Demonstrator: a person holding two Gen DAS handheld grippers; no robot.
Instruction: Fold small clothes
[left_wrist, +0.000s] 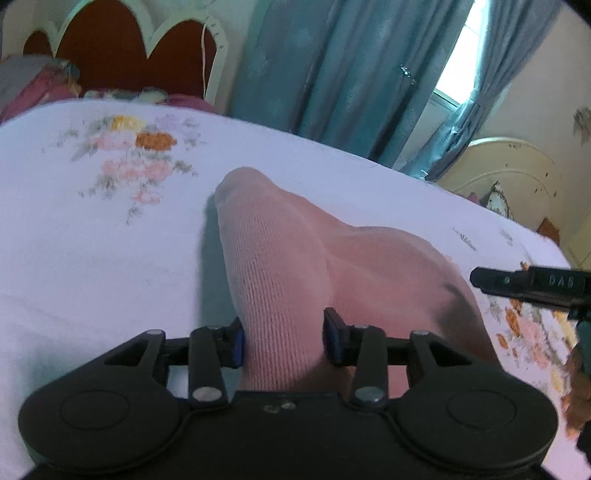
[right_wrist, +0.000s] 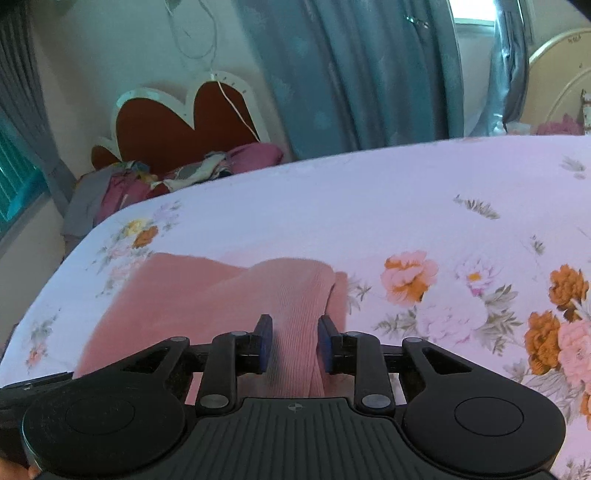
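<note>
A pink ribbed garment (left_wrist: 280, 240) lies in a folded bundle on the white flowered bedsheet (left_wrist: 92, 240). My left gripper (left_wrist: 284, 339) stands over its near end. The blue pads are apart with a thick fold of the cloth between them, lying loose on the bed. From the right wrist the same garment (right_wrist: 177, 295) spreads to the left, and a raised ridge of it runs between the parted pads of my right gripper (right_wrist: 294, 345), which do not squeeze it. In the left wrist view a black finger (left_wrist: 491, 282) of the right gripper juts in from the right edge.
The bed edge curves away at the back; behind it hang blue curtains (left_wrist: 332, 74). A red and white headboard (left_wrist: 122, 55) and a heap of clothes (right_wrist: 166, 173) stand at the far left. A cream furniture panel (left_wrist: 517, 173) is at the right. Bare sheet (right_wrist: 369, 206) spreads to the right.
</note>
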